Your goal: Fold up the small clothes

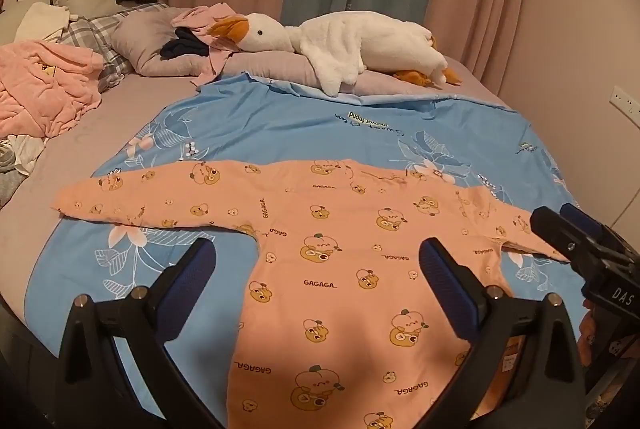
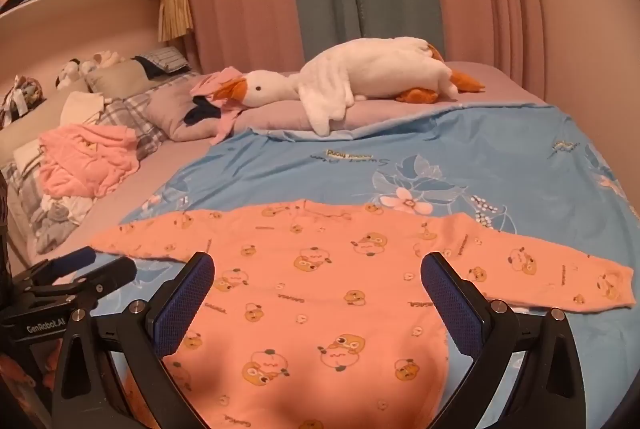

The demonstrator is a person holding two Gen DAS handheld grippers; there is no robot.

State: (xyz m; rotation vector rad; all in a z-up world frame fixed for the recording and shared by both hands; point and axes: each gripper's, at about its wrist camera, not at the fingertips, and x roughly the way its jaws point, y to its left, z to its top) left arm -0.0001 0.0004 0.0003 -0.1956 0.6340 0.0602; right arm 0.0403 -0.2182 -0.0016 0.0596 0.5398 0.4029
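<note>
Garment: orange long-sleeved cartoon-print cotton top, spread flat on the blue floral bedsheet
Left tongs: apart, empty, above the top
Right tongs: apart, empty

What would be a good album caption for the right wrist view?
Open right gripper poised over an orange long-sleeved top spread flat on a blue quilt, plush goose beyond.

"GAGAGA" repeats across the orange top; "DAS" marks the right claw; "GenRobot.AI" the left claw.
</note>
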